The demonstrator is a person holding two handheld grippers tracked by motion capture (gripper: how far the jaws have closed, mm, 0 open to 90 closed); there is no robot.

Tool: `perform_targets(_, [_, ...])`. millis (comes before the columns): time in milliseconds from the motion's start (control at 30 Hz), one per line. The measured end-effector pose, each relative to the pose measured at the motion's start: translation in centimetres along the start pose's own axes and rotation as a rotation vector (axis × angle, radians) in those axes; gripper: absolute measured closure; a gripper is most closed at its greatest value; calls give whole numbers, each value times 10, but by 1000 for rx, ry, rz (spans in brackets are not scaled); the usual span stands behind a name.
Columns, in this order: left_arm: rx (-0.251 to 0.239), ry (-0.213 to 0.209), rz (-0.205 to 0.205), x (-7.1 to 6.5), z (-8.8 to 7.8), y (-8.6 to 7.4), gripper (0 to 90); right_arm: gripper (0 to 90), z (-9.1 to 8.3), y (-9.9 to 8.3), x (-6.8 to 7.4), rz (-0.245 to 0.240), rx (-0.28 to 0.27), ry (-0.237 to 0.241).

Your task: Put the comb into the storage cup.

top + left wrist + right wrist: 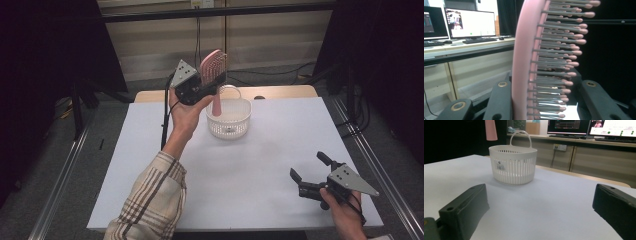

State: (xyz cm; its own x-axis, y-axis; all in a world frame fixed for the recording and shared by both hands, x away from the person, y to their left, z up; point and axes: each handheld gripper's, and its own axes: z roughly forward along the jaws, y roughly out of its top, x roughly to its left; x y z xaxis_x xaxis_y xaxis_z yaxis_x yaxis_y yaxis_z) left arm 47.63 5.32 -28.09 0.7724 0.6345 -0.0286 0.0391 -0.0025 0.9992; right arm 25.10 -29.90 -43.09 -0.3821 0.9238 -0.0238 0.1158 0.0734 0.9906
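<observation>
Left gripper is clamping the pink hairbrush upright, directly above the white basket.

From the high view, the brush's long axis is running near vertical, bristled head up and handle tip hanging down into the basket's mouth, so the coming move looks like a straight lowering; the left hand is by far the nearer one, while the right gripper is resting well apart near the table's front right edge, jaws standing wide with nothing between them. Through the left gripper view, both black jaws are pressing the brush head, bristles pointing right. Through the right gripper view, the basket is sitting ahead beyond its spread jaws, the handle tip dangling above its left rim.
</observation>
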Motion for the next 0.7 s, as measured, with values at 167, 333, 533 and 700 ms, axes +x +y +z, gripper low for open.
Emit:
perform_targets(167, [-1, 12, 19, -1, 7, -2, 617, 0, 0, 0, 0, 2, -3, 3])
perform_targets(333, [-13, 5, 26, -3, 13, -6, 617, 0, 0, 0, 0, 0, 2, 6])
perform_targets(533, [-6, 15, 25, -3, 19, -12, 617, 0, 0, 0, 0, -5, -3, 13])
perform_targets(700, [18, 46, -6, 0, 22, -20, 617, 0, 0, 0, 0, -4, -3, 13])
